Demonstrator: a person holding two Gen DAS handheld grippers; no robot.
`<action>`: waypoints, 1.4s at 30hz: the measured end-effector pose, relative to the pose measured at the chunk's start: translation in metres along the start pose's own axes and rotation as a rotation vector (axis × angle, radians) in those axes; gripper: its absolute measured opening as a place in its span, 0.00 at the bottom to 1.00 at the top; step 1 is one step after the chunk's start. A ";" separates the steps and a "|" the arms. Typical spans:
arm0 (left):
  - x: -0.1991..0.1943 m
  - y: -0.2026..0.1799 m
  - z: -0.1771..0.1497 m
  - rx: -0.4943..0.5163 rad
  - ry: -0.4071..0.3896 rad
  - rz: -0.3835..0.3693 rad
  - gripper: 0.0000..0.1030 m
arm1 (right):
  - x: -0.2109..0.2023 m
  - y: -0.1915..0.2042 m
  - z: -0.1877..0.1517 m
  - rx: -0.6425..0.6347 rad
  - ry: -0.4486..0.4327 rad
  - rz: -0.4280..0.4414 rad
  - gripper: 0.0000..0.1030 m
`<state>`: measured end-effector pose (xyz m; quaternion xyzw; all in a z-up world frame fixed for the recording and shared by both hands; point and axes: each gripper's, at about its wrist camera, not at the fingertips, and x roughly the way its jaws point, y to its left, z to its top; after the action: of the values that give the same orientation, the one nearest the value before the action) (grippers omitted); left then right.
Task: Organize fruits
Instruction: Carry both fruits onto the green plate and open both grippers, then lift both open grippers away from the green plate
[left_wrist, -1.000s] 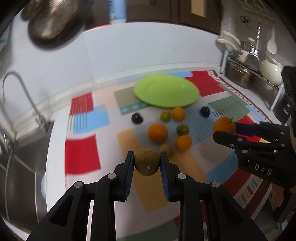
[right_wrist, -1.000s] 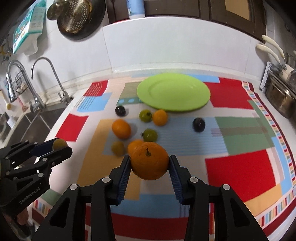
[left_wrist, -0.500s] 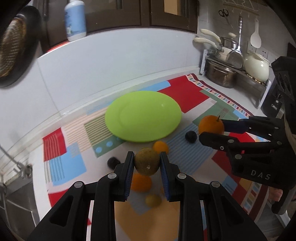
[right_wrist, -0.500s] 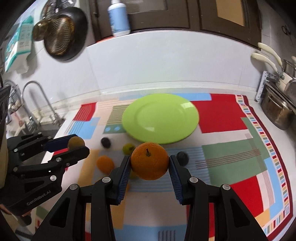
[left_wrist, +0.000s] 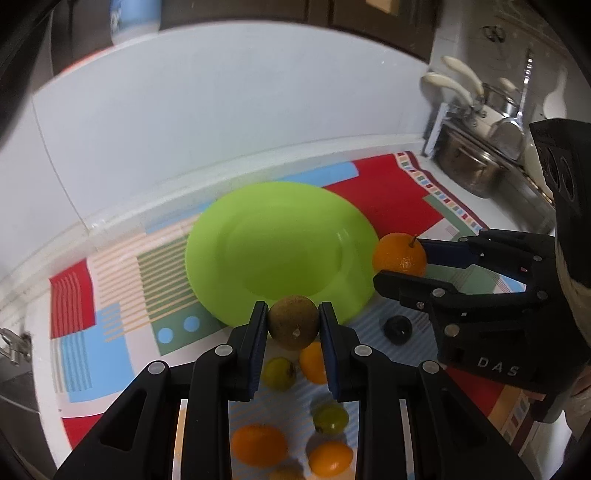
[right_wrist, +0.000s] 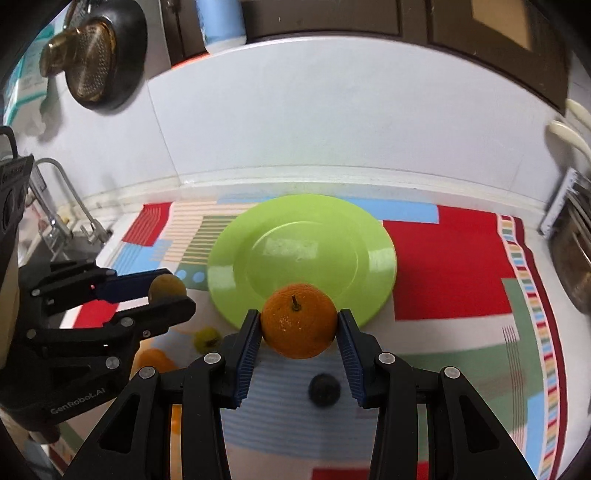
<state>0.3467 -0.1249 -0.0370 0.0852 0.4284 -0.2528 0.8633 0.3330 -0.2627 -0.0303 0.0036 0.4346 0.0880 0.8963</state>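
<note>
My left gripper (left_wrist: 293, 325) is shut on a brown round fruit (left_wrist: 293, 326) and holds it in the air at the near rim of the green plate (left_wrist: 258, 240). My right gripper (right_wrist: 298, 325) is shut on a large orange (right_wrist: 298, 320), also at the plate's near rim (right_wrist: 236, 266). In the left wrist view the orange (left_wrist: 399, 254) hangs by the plate's right edge. In the right wrist view the brown fruit (right_wrist: 166, 285) sits left of the plate. The plate holds nothing.
Loose fruit lies on the patterned mat (left_wrist: 388, 192) below the grippers: small oranges (left_wrist: 258, 445), green fruits (left_wrist: 330, 417) and a dark plum (right_wrist: 324, 389). A sink tap (right_wrist: 70, 199) stands at the left, metal pots (left_wrist: 469, 170) at the right, a white wall behind.
Both grippers have moved forward over the loose fruit toward the plate, each still holding its fruit. The plate now sits much closer in both views.
</note>
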 end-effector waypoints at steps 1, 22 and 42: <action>0.006 0.001 0.002 -0.009 0.011 0.004 0.27 | 0.005 -0.002 0.001 -0.011 0.009 0.002 0.41; 0.071 0.012 0.019 -0.023 0.105 0.070 0.36 | 0.070 -0.029 0.014 -0.045 0.085 0.042 0.41; -0.044 0.015 -0.009 -0.017 -0.091 0.180 0.68 | -0.016 0.004 0.003 -0.029 -0.084 -0.043 0.55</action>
<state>0.3255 -0.0929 -0.0087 0.1046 0.3815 -0.1741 0.9018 0.3248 -0.2607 -0.0159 -0.0152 0.3950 0.0748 0.9155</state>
